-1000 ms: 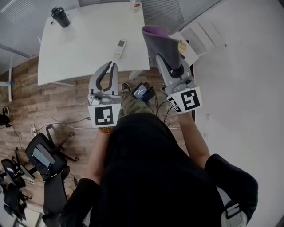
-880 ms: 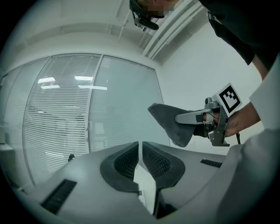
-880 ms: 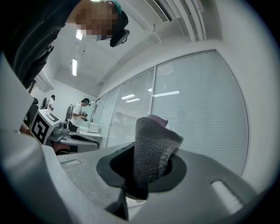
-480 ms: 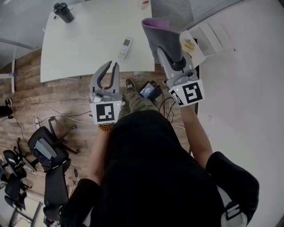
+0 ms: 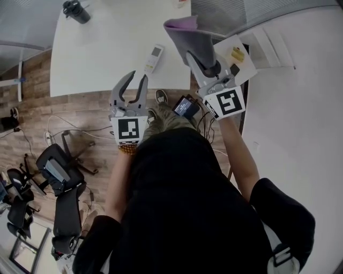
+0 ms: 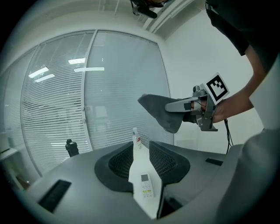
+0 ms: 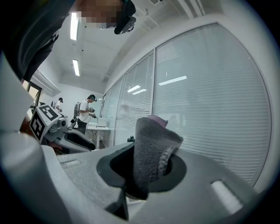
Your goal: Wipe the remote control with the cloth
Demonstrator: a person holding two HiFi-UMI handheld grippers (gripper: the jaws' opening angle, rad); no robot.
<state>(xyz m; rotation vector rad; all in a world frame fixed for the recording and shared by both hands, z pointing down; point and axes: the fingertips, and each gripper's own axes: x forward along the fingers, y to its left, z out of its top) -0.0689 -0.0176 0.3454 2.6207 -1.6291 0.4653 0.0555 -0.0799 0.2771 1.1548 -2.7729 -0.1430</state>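
Note:
The white remote control [image 5: 154, 58] lies near the front edge of the white table [image 5: 102, 53]. In the left gripper view the remote control [image 6: 146, 188] shows straight ahead through the gap of the jaws. My left gripper [image 5: 135, 79] hovers just short of the table edge, below and left of the remote. Its jaws are opening, with nothing between them. My right gripper [image 5: 194, 53] is raised to the right of the remote and is shut on a grey cloth [image 5: 187, 37] with a purple side. The cloth [image 7: 153, 153] hangs bunched between the jaws.
A black flask [image 5: 75, 9] stands at the table's far left and a spray bottle [image 6: 135, 136] at its far edge. A black device [image 5: 186, 106] and cables lie on the wood floor. Office chairs [image 5: 56, 176] stand at the left. A white shelf [image 5: 244, 51] is at the right.
Both grippers have moved forward towards the table. The left gripper's jaws, closed a second ago, now stand apart. The right gripper still holds the cloth.

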